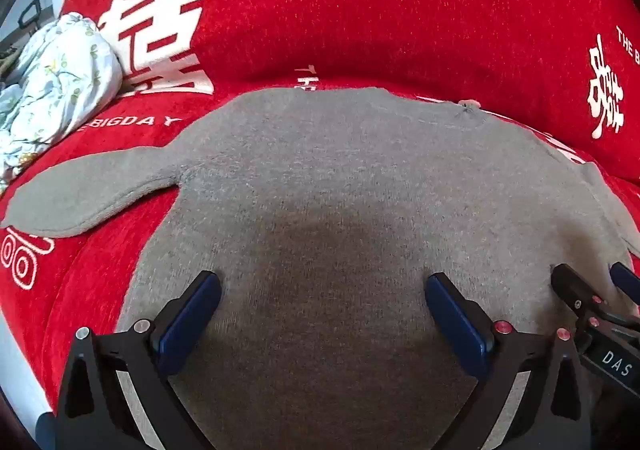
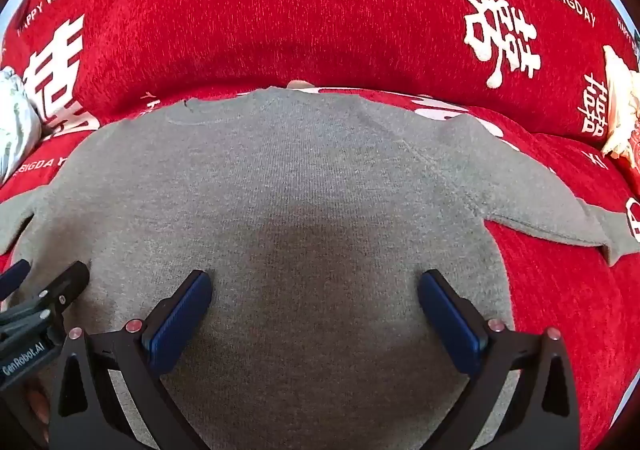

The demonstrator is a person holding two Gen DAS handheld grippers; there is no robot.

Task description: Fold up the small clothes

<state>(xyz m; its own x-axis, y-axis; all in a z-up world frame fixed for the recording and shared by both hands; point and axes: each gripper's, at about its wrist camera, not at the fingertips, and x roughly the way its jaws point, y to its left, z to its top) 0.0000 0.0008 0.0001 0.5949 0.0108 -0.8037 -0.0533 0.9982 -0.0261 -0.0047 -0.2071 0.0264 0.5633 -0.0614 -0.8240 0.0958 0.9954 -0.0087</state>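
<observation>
Grey sweater (image 1: 320, 178) lies flat; left gripper (image 1: 323, 282) and right gripper (image 2: 314, 280) wide open, empty.

Both views are bright and evenly lit, with strong, saturated colour on the red cover (image 1: 360, 10). A soft dark shadow sits in the middle of the grey sweater (image 1: 320, 234), between the blue pads (image 1: 192, 322) in each view. Fisheye distortion bends the straight lines and bulges the centre, and black vignetting fills the corners. The centre is fairly sharp; the edges are softer, and the floral bundle (image 1: 60, 82) looks slightly washed out.
</observation>
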